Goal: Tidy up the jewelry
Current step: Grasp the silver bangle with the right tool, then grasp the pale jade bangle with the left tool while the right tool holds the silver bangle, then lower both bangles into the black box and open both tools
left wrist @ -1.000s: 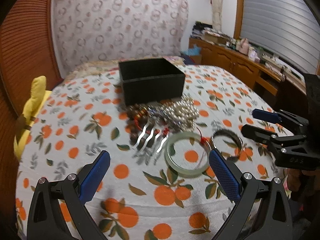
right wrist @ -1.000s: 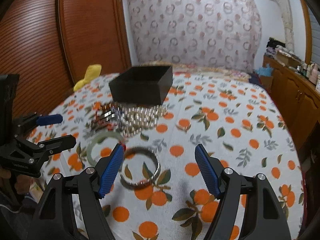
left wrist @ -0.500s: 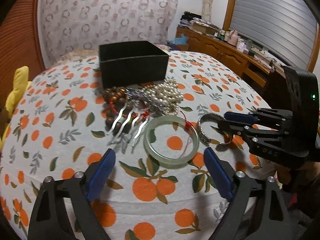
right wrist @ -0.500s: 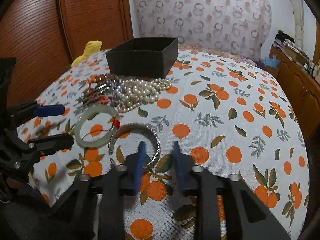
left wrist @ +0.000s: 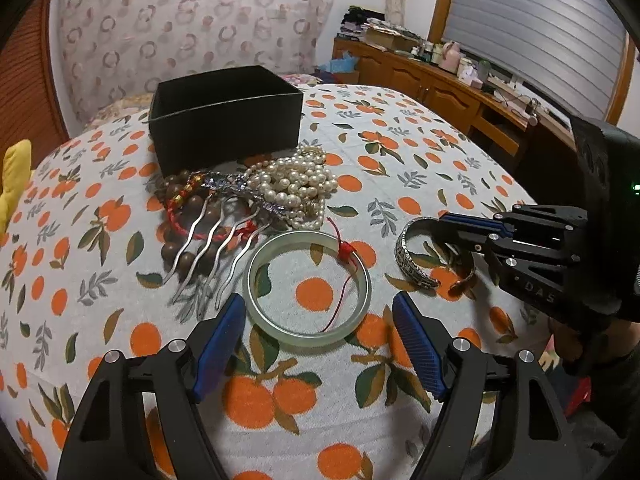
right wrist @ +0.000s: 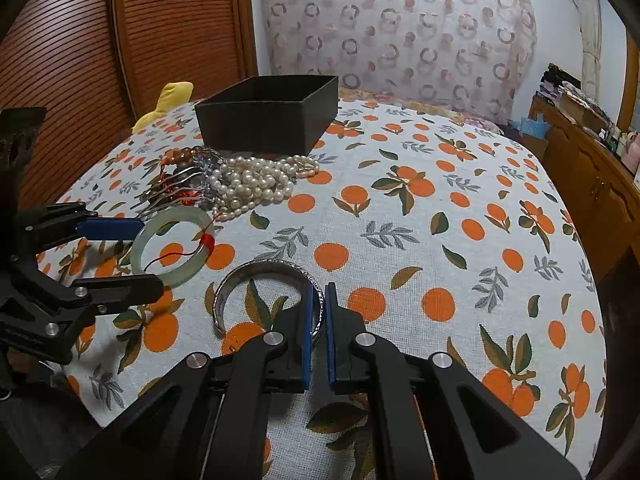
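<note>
A silver cuff bracelet [right wrist: 260, 276] lies on the orange-print cloth; my right gripper [right wrist: 319, 300] is shut on its near rim. It also shows in the left wrist view [left wrist: 412, 256], with the right gripper [left wrist: 452, 226] on it. A pale green jade bangle [left wrist: 306, 280] with a red cord lies flat, and my left gripper [left wrist: 318, 320] is open around its near side, not touching. Behind lie a pearl necklace [left wrist: 296, 184], a silver hair comb [left wrist: 216, 248] and wooden beads [left wrist: 180, 188]. An open black box [left wrist: 226, 116] stands behind the pile.
A yellow soft object [left wrist: 14, 184] lies at the bed's left edge. A wooden cabinet with clutter [left wrist: 440, 76] runs along the right wall. A wooden slatted door [right wrist: 120, 40] stands to the left. The cloth drops off at the near edge.
My right gripper has closed from wide open onto the silver cuff's rim. My left gripper has moved forward towards the jade bangle and stays open.
</note>
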